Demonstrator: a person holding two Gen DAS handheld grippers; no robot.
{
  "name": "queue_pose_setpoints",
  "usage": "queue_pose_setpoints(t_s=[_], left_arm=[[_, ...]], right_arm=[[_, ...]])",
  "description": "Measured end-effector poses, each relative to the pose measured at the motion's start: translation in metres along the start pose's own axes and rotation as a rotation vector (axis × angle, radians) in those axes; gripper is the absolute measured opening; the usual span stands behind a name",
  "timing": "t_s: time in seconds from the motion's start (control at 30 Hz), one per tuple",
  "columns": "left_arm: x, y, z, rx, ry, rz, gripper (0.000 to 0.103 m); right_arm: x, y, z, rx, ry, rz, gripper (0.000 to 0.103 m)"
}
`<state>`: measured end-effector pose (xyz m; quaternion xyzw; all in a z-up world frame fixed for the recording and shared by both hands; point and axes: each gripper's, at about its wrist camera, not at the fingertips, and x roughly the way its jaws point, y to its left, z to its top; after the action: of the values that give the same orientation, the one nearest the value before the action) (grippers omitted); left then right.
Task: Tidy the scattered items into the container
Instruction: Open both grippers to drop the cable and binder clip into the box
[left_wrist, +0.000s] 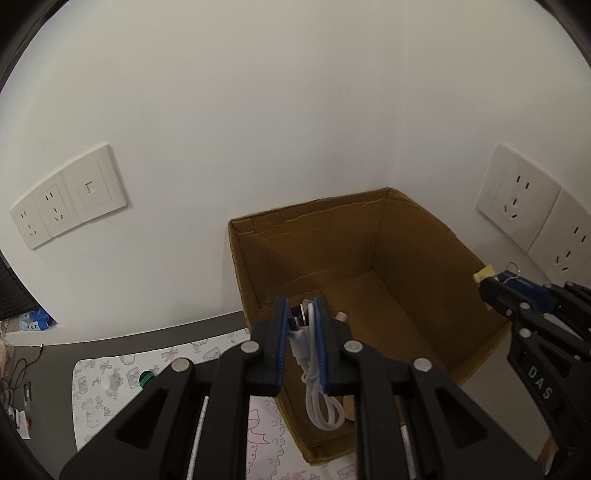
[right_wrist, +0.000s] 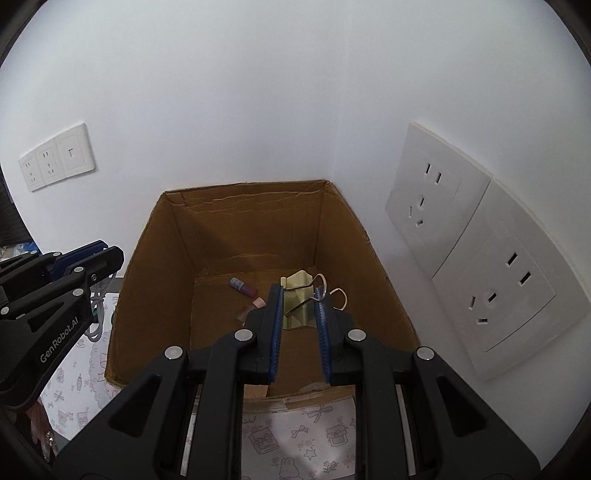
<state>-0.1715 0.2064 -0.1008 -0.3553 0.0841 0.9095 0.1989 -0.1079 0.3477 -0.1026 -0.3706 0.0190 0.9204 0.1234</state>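
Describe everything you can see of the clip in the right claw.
The clip is a pale yellow binder clip with silver wire handles, plastic-looking body, metal loops. The right claw is shut on it, blue pads pressing its sides. It hangs above the open box, over the floor near the right wall, handles pointing up and right. One loop sticks out past the right pad. Only the claw touches it.

White wall (left_wrist: 258, 110) filled the background, meeting a second wall at the corner. On the left sat a triple socket panel (left_wrist: 68, 195), slightly tilted in the lens; on the right wall, two big socket plates (right_wrist: 476, 254) side by side. Below lay a grey tabletop (left_wrist: 110, 338), and on it a pale mat (right_wrist: 295, 439) printed with bows and bunnies.
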Motion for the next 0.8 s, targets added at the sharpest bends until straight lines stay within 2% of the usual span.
queue_pose_setpoints(t_s=[0.1,0.13,0.17,0.2,0.23,0.27,0.3,0.8], left_arm=[[0.011,-0.001,0.001,0.001,0.044,-0.017,0.017],[0.016,-0.002,0.0,0.0,0.073,-0.013,0.033],[0.021,-0.003,0.0,0.004,0.101,0.009,0.051],[0.025,-0.003,-0.002,0.012,0.115,0.042,0.082],[0.026,-0.003,-0.003,0.022,0.116,0.072,0.097],[0.027,-0.002,-0.004,0.026,0.108,0.081,0.099],[0.027,0.0,-0.005,0.021,0.107,0.08,0.1],[0.025,0.004,-0.007,0.013,0.103,0.085,0.1]], right_arm=[[0.006,0.001,-0.002,0.001,0.008,-0.002,0.018],[0.008,0.0,-0.002,0.007,0.008,-0.003,0.019],[0.009,-0.001,-0.002,0.016,0.009,-0.009,0.037],[0.01,-0.001,-0.002,0.023,0.014,-0.02,0.056],[0.01,-0.001,-0.003,0.026,0.012,-0.037,0.093],[0.008,-0.002,-0.003,0.029,0.001,-0.067,0.1],[0.006,-0.003,-0.003,0.03,-0.01,-0.087,0.101],[0.001,-0.008,-0.003,0.039,-0.004,-0.057,0.102]])
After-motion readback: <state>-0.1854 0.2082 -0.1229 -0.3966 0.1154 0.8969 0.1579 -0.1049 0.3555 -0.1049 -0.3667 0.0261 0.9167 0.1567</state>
